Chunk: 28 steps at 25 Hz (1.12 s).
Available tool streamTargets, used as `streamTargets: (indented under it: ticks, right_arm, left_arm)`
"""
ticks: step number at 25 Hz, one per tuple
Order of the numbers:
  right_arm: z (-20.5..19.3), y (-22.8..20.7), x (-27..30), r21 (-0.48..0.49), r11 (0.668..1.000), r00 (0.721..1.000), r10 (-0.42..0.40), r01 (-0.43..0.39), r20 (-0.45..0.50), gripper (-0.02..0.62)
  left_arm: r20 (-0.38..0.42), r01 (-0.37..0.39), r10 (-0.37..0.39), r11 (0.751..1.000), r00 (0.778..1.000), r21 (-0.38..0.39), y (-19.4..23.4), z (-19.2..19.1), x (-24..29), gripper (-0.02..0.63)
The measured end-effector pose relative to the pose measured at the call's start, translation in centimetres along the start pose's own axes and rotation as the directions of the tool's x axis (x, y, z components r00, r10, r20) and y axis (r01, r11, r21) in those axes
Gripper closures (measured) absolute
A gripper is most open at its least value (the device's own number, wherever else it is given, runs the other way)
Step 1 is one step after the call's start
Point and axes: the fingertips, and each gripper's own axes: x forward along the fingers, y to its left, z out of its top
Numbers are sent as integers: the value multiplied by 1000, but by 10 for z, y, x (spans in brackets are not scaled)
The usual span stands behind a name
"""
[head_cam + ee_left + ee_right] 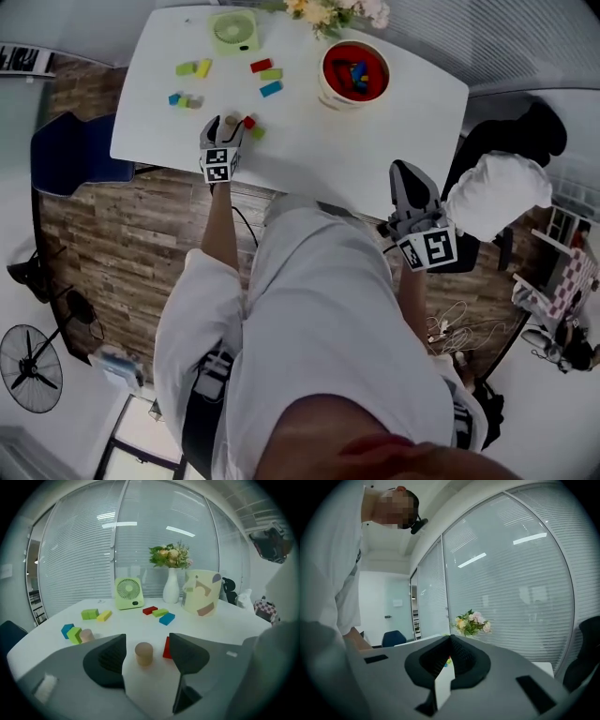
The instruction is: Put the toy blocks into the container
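The pick-up seems in hand: the left gripper (228, 127) hangs released at the worktop's (309, 131) near edge, its jaws straddling a tan cylinder block (144, 653) without pressing on it. Next it likely needs clenching, then carrying to the container (201, 592) near the far right corner. The right gripper (450, 660) is clenched and empty.

Overhead plus low views — flowers (171, 555) shared

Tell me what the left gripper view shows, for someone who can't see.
The left gripper is open, with a tan cylinder standing between its jaws on a white table and a red block behind. Farther back lie more coloured blocks, a green fan, a vase of flowers and a cream container.
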Motion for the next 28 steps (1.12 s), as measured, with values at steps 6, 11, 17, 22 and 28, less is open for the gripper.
streamTargets:
  ticks: [6,11,17,22,28]
  right_arm:
    - [4,-3,-2,8,999,999,-41,41,4,594]
    - [2,-7,-9,13,998,998,-67,67,1,594]
    - [2,-12,-13,13,997,997,-82,82,7,594]
    - [2,-11,-14,13,996,996,-93,93,11,594]
    - [-2,-9,-15,17,993,994,-113,113,-2,594]
  left_arm:
    - [-14,19,-19,1000,1000,21,-2,-6,10,437]
    - [-18,13,-13,1000,1000,11,2,-5,10,523]
    - [-4,19,-19,999,1000,-41,5,-8,5,434]
    - [-3,22,-22,997,1000,-72,14,-16,-1,405]
    - [-78,50,-51,999,996,-12,13,-29,11,437]
